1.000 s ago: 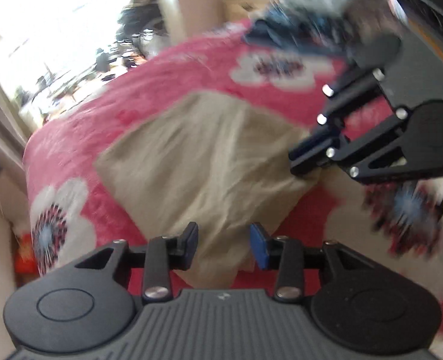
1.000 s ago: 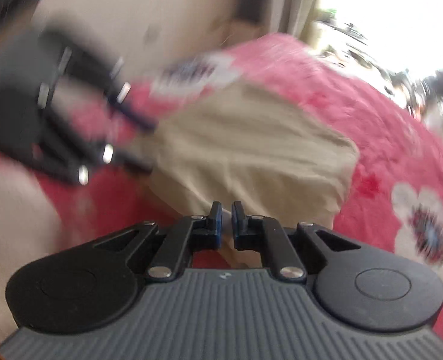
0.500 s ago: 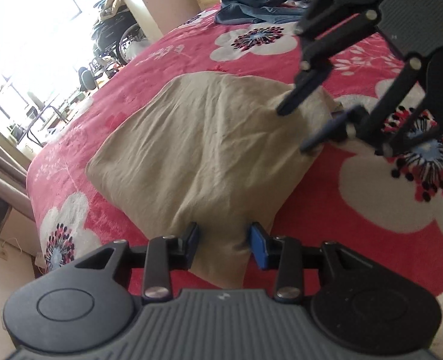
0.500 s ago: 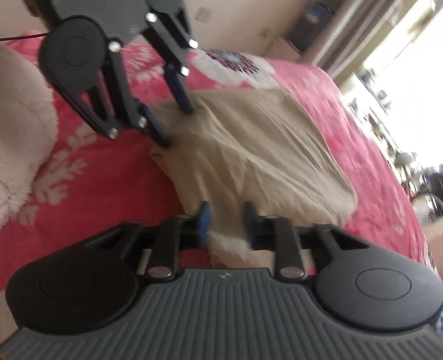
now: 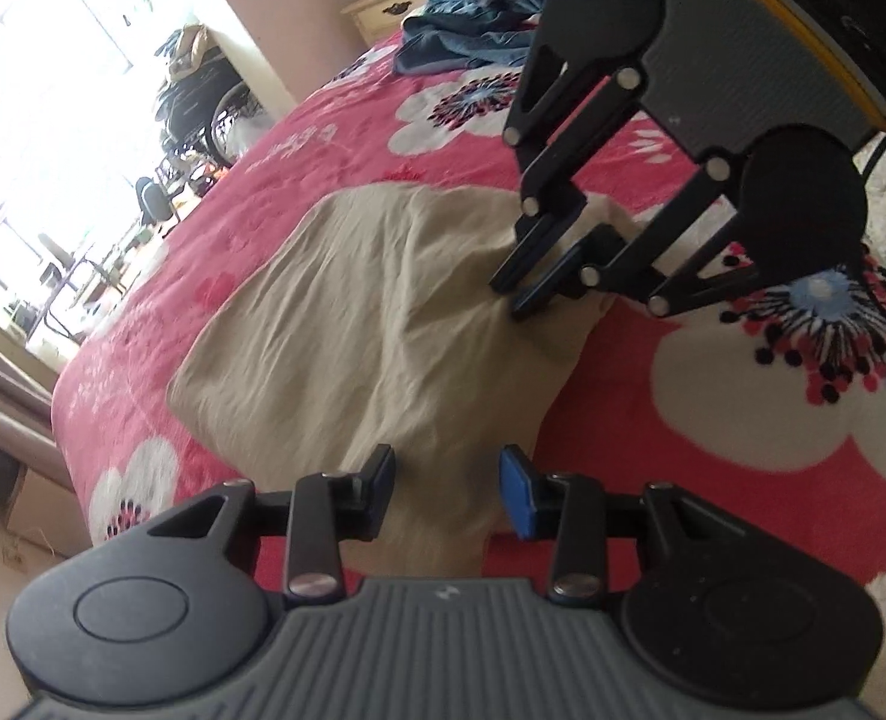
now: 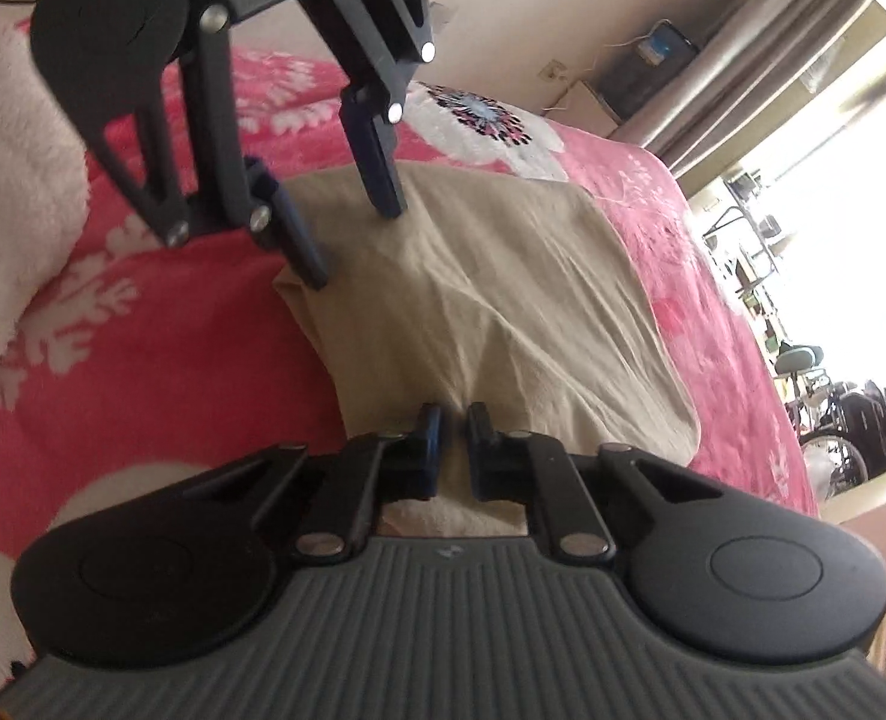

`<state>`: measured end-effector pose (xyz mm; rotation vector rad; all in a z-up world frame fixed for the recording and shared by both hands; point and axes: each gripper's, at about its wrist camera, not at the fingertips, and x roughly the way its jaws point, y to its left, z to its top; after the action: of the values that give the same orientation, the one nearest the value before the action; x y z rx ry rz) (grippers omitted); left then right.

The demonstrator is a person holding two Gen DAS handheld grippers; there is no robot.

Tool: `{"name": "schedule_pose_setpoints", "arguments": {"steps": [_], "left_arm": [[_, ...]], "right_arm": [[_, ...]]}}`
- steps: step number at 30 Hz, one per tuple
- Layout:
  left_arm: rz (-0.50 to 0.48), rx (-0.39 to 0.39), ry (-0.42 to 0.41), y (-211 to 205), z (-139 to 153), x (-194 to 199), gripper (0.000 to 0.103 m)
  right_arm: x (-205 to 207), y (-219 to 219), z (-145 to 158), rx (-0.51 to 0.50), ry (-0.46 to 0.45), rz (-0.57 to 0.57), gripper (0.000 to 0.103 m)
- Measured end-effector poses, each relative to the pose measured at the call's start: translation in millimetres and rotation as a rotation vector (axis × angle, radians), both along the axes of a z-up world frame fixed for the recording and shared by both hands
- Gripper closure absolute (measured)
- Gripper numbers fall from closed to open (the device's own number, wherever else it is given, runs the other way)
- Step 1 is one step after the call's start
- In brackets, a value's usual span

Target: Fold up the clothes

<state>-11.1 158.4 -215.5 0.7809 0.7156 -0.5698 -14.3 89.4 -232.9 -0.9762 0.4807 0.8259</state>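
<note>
Now right gripper [image 6: 450, 441] pinched closed on near edge of folded tan cloth [image 5: 371, 312]; left gripper [image 5: 447, 483] open astride another corner, on pink floral blanket [image 5: 622, 420].

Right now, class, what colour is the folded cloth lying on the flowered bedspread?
Plain beige, or tan: the folded cloth shows best in the left wrist view.

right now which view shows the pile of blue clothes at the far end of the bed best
The left wrist view: the pile of blue clothes lies in frame at the far end of the bed, beside a pale nightstand. The right wrist view faces the other way, toward the window, and shows none of it.
</note>
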Motion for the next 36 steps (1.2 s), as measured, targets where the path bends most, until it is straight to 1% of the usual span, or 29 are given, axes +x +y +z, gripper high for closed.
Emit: {"name": "schedule_pose_setpoints", "arguments": {"steps": [2, 4, 6, 9, 12, 14, 15, 16, 18, 20, 24, 26, 27, 28, 29, 31, 34, 36], "left_arm": [[-0.005, 0.019, -0.017, -5.5, -3.9, 2.1, 0.061], [-0.008, 0.032, -0.038, -9.9, -6.6, 4.3, 0.060], [-0.004, 0.019, -0.041, -11.7, -5.2, 8.2, 0.062], [0.030, -0.033, -0.034, -11.1, 1.6, 16.6, 0.081], [0.068, -0.092, -0.031, -8.2, 9.6, 24.3, 0.088], [0.074, -0.100, -0.036, -8.0, 11.8, 25.2, 0.089], [0.074, -0.100, -0.040, -8.0, 11.9, 24.7, 0.089], [0.072, -0.098, -0.044, -8.2, 11.5, 23.5, 0.090], [0.069, -0.094, -0.054, -8.5, 10.6, 21.3, 0.090], [0.067, -0.094, -0.058, -8.2, 10.0, 20.0, 0.091], [0.067, -0.095, -0.053, -6.9, 8.4, 18.0, 0.091], [0.067, -0.090, -0.044, -6.6, 7.5, 17.7, 0.090], [0.066, -0.084, -0.037, -6.3, 7.0, 16.9, 0.084], [0.063, -0.075, -0.034, -5.9, 6.2, 15.5, 0.080], [0.058, -0.063, -0.039, -5.5, 5.0, 13.4, 0.078], [0.050, -0.035, -0.042, -3.8, 0.4, 8.8, 0.068], [0.064, 0.013, -0.047, 0.2, -8.9, 5.5, 0.068], [0.085, 0.018, -0.054, 4.2, -10.4, 4.9, 0.068]], "right_arm": [[1.3, -0.8, -0.1, 0.011, 0.007, -0.013, 0.097], [4.7, -2.7, 2.7, 0.045, 0.019, -0.039, 0.098], [3.2, -7.5, 8.6, 0.085, 0.026, -0.071, 0.098], [6.4, -13.0, 17.4, 0.143, 0.054, -0.113, 0.098], [4.3, -19.2, 26.1, 0.193, 0.072, -0.119, 0.098], [0.8, -23.6, 30.9, 0.222, 0.074, -0.107, 0.095], [-0.3, -24.6, 30.9, 0.223, 0.083, -0.098, 0.091], [-1.1, -24.5, 29.4, 0.213, 0.089, -0.094, 0.080], [-4.2, -22.4, 24.2, 0.175, 0.071, -0.082, 0.069], [-2.5, -18.1, 16.3, 0.136, 0.062, -0.077, 0.068], [10.1, -15.5, 9.6, 0.128, 0.102, -0.147, 0.070], [14.6, -15.0, 8.4, 0.133, 0.122, -0.178, 0.077], [12.7, -14.1, 8.0, 0.132, 0.103, -0.185, 0.084], [10.7, -13.3, 7.6, 0.132, 0.085, -0.192, 0.087], [8.7, -12.4, 7.2, 0.131, 0.067, -0.199, 0.089], [3.4, -13.1, 9.2, 0.145, 0.041, -0.217, 0.091], [-2.5, -14.5, 6.6, 0.143, -0.003, -0.237, 0.093], [-6.6, -11.7, 2.3, 0.121, -0.034, -0.233, 0.093]]}}
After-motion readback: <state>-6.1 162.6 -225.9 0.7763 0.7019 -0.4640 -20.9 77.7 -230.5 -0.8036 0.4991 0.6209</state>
